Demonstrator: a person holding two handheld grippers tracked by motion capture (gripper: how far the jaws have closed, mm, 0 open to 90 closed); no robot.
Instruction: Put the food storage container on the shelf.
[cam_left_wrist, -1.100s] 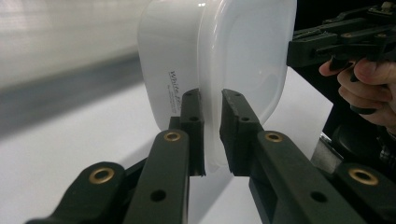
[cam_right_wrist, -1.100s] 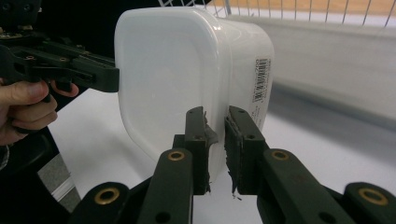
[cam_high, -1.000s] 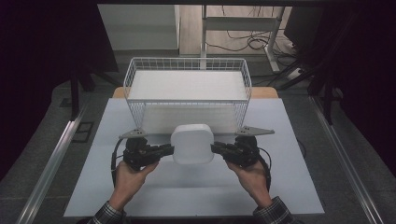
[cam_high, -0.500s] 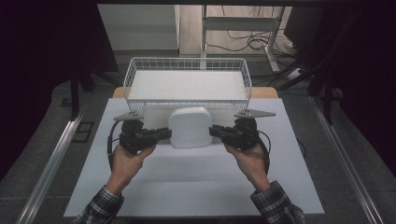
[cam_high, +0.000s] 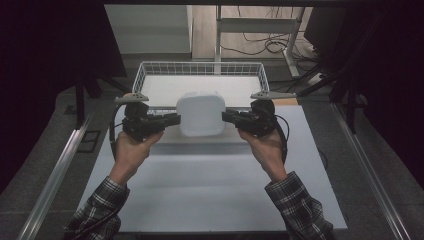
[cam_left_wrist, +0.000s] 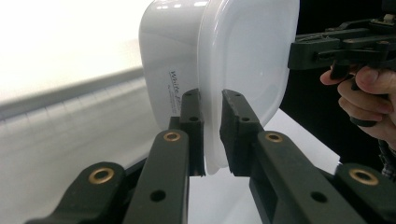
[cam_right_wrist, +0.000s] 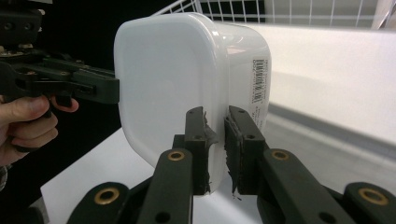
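Forearms in plaid sleeves enter nearest the camera, each hand gripping a two-jaw tool. Between them a white plastic container with rounded corners is held up off the white table, tipped so that its broad face is turned towards the high view. The left gripper is clamped on the container's left rim, and the right gripper is clamped on the right rim — in each gripper view the black jaws are seen pinching the thin protruding lip, nearly together.

Just beyond the container, a white wire basket is set at the far end of the table, and the container is seen in front of, and partly over, its near rail. Past the basket, a grey floor with cables can be made out.

The step in hand is judged to be the two-handed carry of the container towards the basket. Next, it would need to be carried over the basket's near rail with both grips kept even — the lip is thin, so a slip or twist is possible — then lowered inside before the jaws are released.
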